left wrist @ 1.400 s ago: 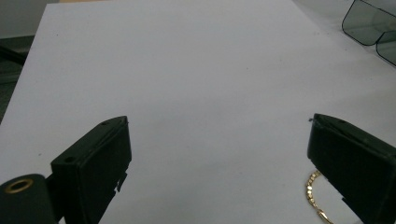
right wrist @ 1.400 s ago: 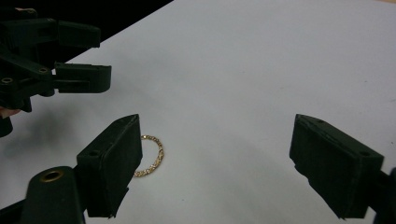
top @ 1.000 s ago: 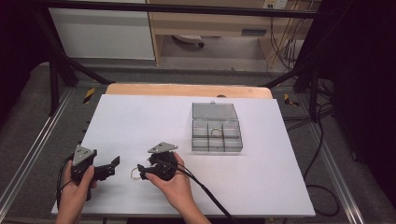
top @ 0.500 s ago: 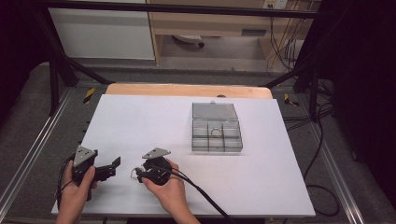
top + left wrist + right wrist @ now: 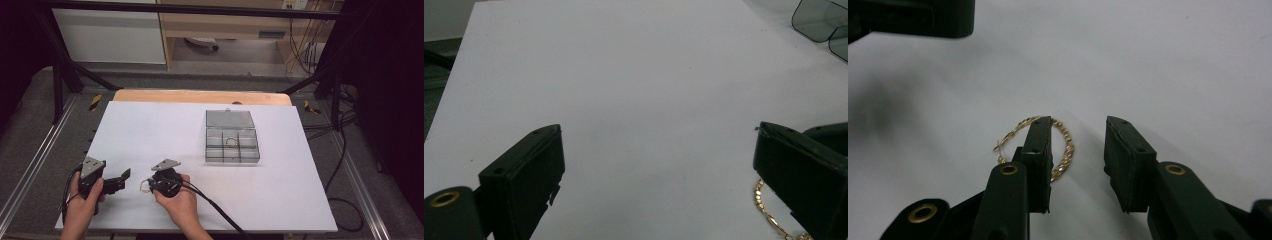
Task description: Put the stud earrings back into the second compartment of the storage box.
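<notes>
A thin gold chain [image 5: 1064,150] lies in a loop on the white table, near the front left [image 5: 144,186]. My right gripper [image 5: 1079,125] is low over it. Its jaws have just been closing and still stand apart. One jaw covers the loop's middle, and the loop's right side lies in the gap, not pinched. In the high view the right gripper [image 5: 151,185] points left at the chain. My left gripper [image 5: 124,178] rests just left of it, jaws wide open with nothing between them [image 5: 659,131]. The chain [image 5: 769,212] shows past its right jaw.
A clear compartment box [image 5: 232,152] stands at mid-table with its lid [image 5: 229,119] laid open behind it and a gold ring-shaped piece [image 5: 231,141] inside. The left gripper's jaw [image 5: 913,17] sits close ahead of my right gripper. A black cable [image 5: 215,205] trails to the front edge.
The right gripper has come down and slightly left onto the chain, and its jaws have narrowed. The left gripper has stayed put.
</notes>
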`<state>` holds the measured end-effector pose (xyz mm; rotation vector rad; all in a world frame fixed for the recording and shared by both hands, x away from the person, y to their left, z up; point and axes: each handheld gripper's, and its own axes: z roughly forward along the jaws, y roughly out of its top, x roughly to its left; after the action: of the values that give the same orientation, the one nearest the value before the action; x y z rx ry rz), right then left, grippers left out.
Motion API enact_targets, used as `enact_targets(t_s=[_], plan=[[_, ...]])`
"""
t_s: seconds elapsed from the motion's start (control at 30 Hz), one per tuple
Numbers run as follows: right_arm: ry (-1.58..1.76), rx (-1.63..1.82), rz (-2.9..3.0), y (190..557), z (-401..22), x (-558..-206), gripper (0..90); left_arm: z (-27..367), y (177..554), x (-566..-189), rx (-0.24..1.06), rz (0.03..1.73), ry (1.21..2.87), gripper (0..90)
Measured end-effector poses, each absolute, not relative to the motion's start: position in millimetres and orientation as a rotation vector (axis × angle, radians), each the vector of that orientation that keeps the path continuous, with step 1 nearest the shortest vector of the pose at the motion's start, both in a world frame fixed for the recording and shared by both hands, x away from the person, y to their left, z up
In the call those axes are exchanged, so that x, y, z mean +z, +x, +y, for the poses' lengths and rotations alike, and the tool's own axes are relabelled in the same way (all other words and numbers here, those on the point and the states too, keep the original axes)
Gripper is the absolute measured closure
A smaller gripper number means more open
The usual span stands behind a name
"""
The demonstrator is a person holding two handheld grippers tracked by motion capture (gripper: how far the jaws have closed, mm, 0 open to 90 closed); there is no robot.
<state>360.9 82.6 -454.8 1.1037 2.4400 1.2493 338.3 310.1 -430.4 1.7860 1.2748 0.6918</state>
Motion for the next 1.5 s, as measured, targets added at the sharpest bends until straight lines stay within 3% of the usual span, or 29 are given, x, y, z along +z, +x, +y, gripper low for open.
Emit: enact_targets(t_s=[0.37,0.77,1.13,1.5], plan=[[0.932,1.091,2.454,350.3,91.8,-455.9,71.6,309.9,339.2,-430.9,0.684,1.266,1.791,6.8],[0.945,1.152,2.448,356.1,76.6,-459.4,87.1,308.2,339.1,-430.9,0.677,1.257,1.799,6.8],[0.947,1.227,2.419,362.4,61.1,-455.5,87.6,306.8,338.2,-431.4,0.675,1.259,1.804,6.8],[1.063,1.296,2.338,395.1,8.4,-426.9,87.5,304.2,337.9,-432.4,0.671,1.26,1.81,6.9]])
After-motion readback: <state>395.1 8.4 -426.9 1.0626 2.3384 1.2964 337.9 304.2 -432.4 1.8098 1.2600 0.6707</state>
